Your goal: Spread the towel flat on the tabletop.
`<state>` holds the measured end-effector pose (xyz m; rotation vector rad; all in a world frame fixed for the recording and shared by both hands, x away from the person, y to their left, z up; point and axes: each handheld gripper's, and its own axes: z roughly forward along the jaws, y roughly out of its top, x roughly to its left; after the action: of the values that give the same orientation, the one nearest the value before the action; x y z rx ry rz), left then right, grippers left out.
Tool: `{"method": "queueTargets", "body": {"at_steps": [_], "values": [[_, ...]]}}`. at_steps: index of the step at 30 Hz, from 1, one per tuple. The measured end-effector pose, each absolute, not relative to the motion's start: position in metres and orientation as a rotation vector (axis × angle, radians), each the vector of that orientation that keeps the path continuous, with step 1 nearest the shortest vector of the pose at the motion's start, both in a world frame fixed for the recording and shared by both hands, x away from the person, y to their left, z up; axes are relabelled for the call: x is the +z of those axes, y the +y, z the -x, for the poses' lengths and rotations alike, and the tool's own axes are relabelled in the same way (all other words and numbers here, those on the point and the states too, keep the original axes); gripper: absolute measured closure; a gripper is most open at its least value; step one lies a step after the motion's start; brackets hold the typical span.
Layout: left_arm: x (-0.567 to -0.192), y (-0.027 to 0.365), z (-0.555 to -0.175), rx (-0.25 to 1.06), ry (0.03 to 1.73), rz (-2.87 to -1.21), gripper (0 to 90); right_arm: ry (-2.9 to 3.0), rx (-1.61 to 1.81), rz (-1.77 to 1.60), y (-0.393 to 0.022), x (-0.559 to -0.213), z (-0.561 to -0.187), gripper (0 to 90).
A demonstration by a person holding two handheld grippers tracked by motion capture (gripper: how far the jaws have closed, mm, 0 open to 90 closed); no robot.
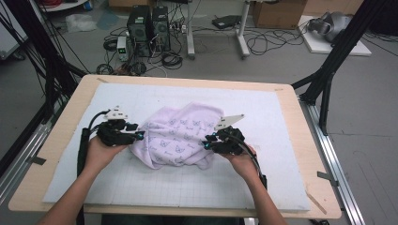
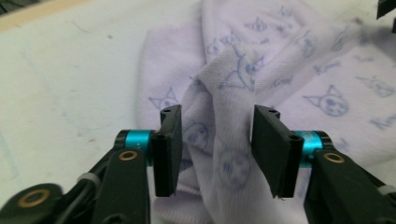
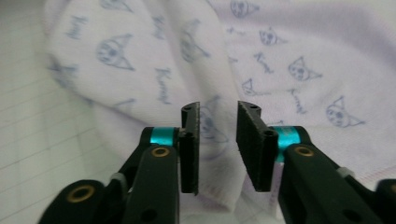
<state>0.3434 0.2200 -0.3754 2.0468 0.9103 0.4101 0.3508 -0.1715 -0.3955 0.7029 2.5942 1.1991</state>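
While forearms converge, both hands (image 1: 101,149) flank cloth (image 1: 180,133).

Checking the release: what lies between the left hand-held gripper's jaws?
A raised fold of the cloth, pads apart from it, in the left gripper view.

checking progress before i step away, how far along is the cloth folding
Partly done: the lilac cloth lies bunched, folded over itself on the white mat. In hand: the left gripper and right gripper sit at its sides, jaws apart around raised fabric, not pinching. Left: flattening it into a neat fold.
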Motion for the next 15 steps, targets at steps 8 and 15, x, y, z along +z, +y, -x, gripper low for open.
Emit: {"method": "queueTargets", "body": {"at_steps": [8, 15], "values": [[-0.369, 0.225, -0.293, 0.416, 0.819, -2.020, 45.4, 2.571, 1.267, -0.562, -0.170, -0.383, -0.305, 66.1], [-0.396, 0.196, -0.288, 0.305, 0.735, -2.092, 52.6, 2.648, 1.272, -0.548, -0.150, -0.407, -0.304, 65.6]]}}
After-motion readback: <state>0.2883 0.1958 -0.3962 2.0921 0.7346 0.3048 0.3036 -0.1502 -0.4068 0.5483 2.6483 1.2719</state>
